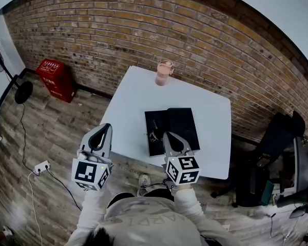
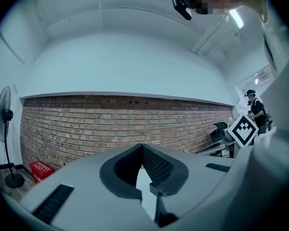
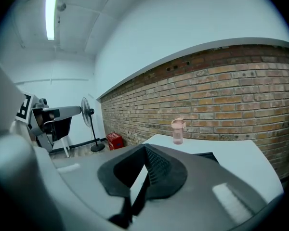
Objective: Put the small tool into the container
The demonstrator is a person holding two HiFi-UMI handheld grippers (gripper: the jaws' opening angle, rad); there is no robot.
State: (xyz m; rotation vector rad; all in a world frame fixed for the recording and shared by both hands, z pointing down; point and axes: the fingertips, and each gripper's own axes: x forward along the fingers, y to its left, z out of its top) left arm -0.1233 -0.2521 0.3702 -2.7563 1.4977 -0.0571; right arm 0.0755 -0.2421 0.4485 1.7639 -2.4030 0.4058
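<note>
Both claws were closed tip to tip, holding nothing. The right claw [image 3: 145, 148] hovered just short of the black container [image 1: 182, 124] on the desk [image 1: 128, 101], and the left claw [image 2: 142, 148] hung well left of it. The small tool [image 1: 154, 135] seemed to lie by the container's left part, too small to make out clearly. The right claw would probably need to open wide before descending squarely over the tool.

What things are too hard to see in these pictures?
The small tool: head view, too tiny and dark on the black case to tell its shape.
The black case: right gripper view, mostly hidden behind the right gripper.
The pink bottle: head view, too small to see what's inside.
</note>
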